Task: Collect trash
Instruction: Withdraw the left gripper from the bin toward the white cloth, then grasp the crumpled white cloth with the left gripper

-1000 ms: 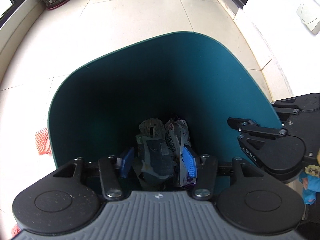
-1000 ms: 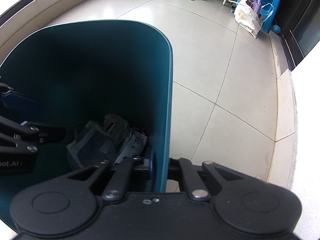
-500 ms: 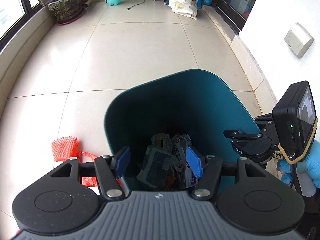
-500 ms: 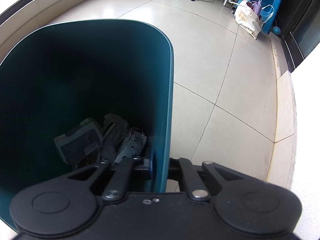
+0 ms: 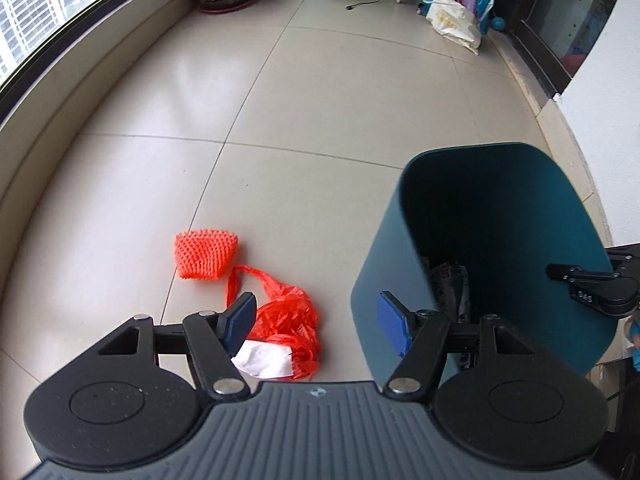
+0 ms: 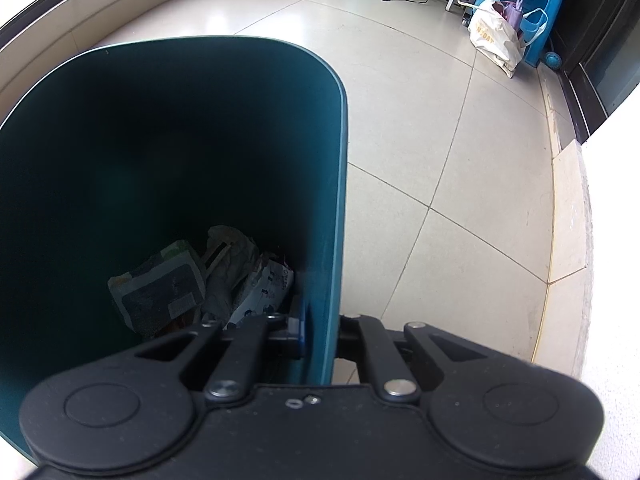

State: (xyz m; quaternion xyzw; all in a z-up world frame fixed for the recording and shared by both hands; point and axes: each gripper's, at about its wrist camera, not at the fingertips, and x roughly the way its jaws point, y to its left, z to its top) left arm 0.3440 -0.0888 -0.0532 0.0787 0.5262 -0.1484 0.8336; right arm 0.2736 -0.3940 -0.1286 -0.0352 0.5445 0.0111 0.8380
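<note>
- Right hand-held gripper (image 6: pixel 316 334) clenched on the teal bin (image 6: pixel 336 200) wall, likely holding the mouth tilted open for drops.
- Left hand-held gripper (image 5: pixel 316 324) released, empty.
- Remaining trash on floor: red plastic bag (image 5: pixel 292 320) at its 12 o'clock, orange foam net (image 5: pixel 206 254) at 11.
- Wrappers (image 6: pixel 160 284) lie inside bin.

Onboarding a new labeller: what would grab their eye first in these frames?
The tall dark-teal plastic bin, crumpled wrappers at its bottom, its right wall clamped by the right gripper. Next, on the pale tiled floor left of the bin: an orange-red foam net and a crumpled red plastic bag, just ahead of the open left gripper.
</note>
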